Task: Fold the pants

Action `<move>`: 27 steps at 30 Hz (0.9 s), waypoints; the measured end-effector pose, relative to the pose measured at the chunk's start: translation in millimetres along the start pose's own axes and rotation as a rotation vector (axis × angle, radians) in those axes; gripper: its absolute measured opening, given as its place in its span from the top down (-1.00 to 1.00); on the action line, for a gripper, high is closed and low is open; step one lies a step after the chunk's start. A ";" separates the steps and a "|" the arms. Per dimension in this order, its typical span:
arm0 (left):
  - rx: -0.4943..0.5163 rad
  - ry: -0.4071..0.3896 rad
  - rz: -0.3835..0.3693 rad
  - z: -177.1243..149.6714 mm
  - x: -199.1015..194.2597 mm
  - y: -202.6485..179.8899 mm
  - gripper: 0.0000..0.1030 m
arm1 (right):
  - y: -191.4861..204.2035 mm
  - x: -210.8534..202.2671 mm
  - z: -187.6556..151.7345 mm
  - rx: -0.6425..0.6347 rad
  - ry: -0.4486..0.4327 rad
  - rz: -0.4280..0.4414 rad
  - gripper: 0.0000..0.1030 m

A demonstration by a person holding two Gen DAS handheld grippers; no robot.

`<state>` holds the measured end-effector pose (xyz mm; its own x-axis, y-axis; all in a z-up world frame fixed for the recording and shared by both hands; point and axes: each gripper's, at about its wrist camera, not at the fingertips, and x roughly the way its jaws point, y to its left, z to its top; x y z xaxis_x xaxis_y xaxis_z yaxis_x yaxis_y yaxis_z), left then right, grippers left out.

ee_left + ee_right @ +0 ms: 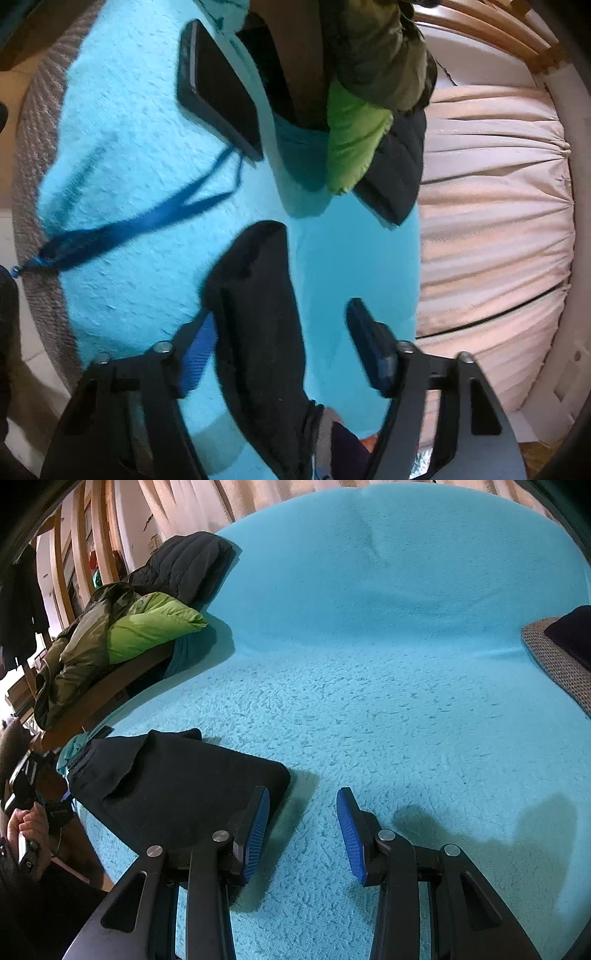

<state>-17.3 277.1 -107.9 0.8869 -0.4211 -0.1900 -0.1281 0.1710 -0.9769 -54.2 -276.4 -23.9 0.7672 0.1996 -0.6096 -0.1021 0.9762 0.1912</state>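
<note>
Folded black pants (258, 314) lie on a turquoise fleece blanket (129, 147). My left gripper (284, 310) straddles them. The cloth covers the tip of the left blue pad (199, 354), and the right finger (369, 343) stands apart from it over bare blanket, so the jaws are open around the pants. In the right wrist view the same pants (177, 782) sit to the left, just behind the left finger. My right gripper (301, 827) hangs open over the blanket (369, 664) with nothing between its blue pads.
A flat black slab (218, 92) and a dark blue strap (129, 221) lie on the blanket. Piled jackets in olive, bright green and black (147, 627) sit at its edge. A grey woven cushion (554, 657) is at the right. A hand (26, 823) holds the other gripper's handle.
</note>
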 end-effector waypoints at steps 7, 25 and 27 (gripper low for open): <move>0.029 0.005 0.118 -1.8 -0.1 8.2 0.83 | 0.3 0.3 0.5 0.000 -0.001 -0.003 0.19; 1.036 0.190 0.060 -192.1 35.0 -168.6 0.85 | -16.9 -14.2 1.7 0.118 -0.072 0.021 0.18; 1.047 0.248 0.026 -216.8 40.8 -176.8 0.85 | -21.7 -16.0 1.7 0.146 -0.079 0.022 0.18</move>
<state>-54.7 36.5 35.8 0.7596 -0.5549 -0.3392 0.4023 0.8107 -0.4254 -63.1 -300.9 -17.0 0.8137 0.2078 -0.5429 -0.0305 0.9479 0.3171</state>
